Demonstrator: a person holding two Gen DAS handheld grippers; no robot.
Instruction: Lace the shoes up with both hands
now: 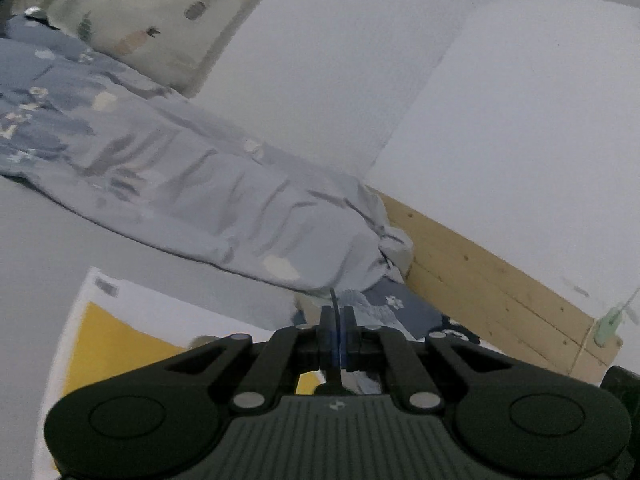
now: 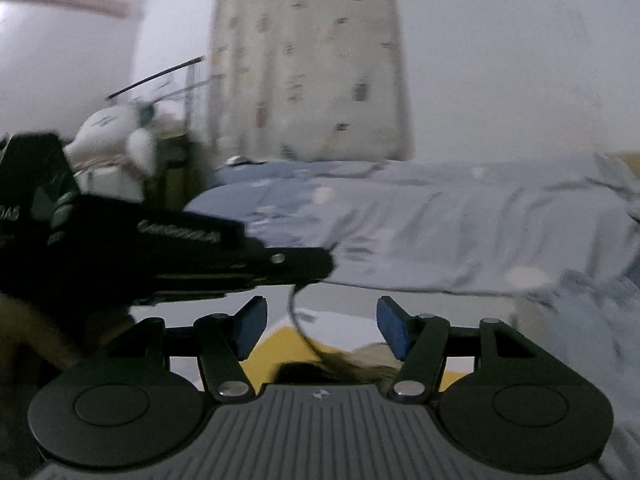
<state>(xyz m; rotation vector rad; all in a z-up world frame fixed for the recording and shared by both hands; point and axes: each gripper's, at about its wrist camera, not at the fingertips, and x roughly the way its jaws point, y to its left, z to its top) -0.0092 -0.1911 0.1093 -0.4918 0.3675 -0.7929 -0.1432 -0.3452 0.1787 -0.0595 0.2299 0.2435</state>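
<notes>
1. A blue patterned quilt (image 1: pixel 192 184) lies on a bed by a white wall (image 1: pixel 520 120).
2. The left gripper (image 1: pixel 338 320), jaws closed, pinches a dark shoelace (image 2: pixel 298 320).
3. Only the right wrist view shows the right gripper (image 2: pixel 322 326), jaws half open and empty, the lace hanging between them, and a curtain (image 2: pixel 312 64).

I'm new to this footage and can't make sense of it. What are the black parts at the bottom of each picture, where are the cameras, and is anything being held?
No robot here: a person carries a hand-held claw in each hand, with a camera on each looking along its fingers. The left view shows the left claw shut on a thin dark shoelace. The right view shows the right claw open, holding nothing; the left claw reaches in from the side, the shoelace hanging from its tip. Behind lie a rumpled blue blanket and a patterned pillow; a yellow and white sheet lies below. The shoe is too blurred to make out.
</notes>
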